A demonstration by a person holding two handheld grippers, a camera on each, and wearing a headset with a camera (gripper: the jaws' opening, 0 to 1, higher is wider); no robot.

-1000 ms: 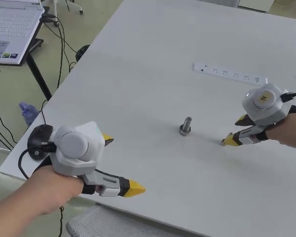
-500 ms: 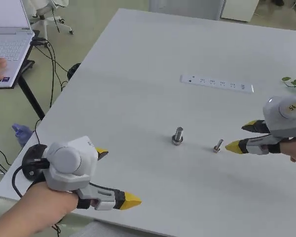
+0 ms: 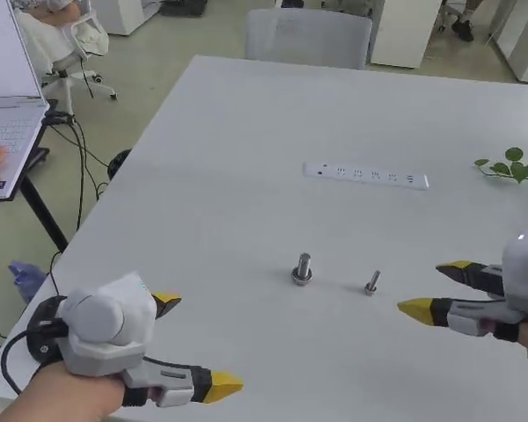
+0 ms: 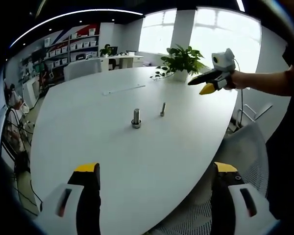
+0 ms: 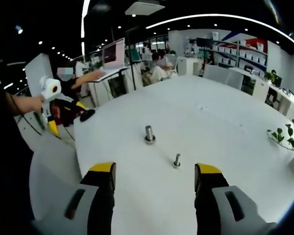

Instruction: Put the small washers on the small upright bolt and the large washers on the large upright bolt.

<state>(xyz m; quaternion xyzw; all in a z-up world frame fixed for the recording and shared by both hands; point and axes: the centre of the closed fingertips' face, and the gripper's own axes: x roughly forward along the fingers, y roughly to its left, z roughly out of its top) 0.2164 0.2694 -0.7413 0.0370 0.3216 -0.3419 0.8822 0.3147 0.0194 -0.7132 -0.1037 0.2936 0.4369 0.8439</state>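
Two steel bolts stand upright near the middle of the white table (image 3: 246,158): the large bolt (image 3: 302,269) (image 4: 136,118) (image 5: 149,134) and, to its right, the small bolt (image 3: 370,282) (image 4: 162,109) (image 5: 177,160). My right gripper (image 3: 437,287) (image 5: 155,169) is open and holds nothing; it hovers a short way right of the small bolt, with its yellow tips pointing at it. At the table's near left edge, well short of the large bolt, my left gripper (image 3: 194,343) (image 4: 156,169) is open with nothing between its jaws.
A white power strip (image 3: 365,175) lies beyond the bolts. A green plant (image 3: 510,164) sits at the right edge. A laptop (image 3: 0,132) with a person's hand on it stands off the table to the left, a grey chair (image 3: 308,35) at the far end.
The head camera has tilted up, showing more of the far table. My right gripper has drawn back to the right, away from the small bolt. The left gripper has barely moved.
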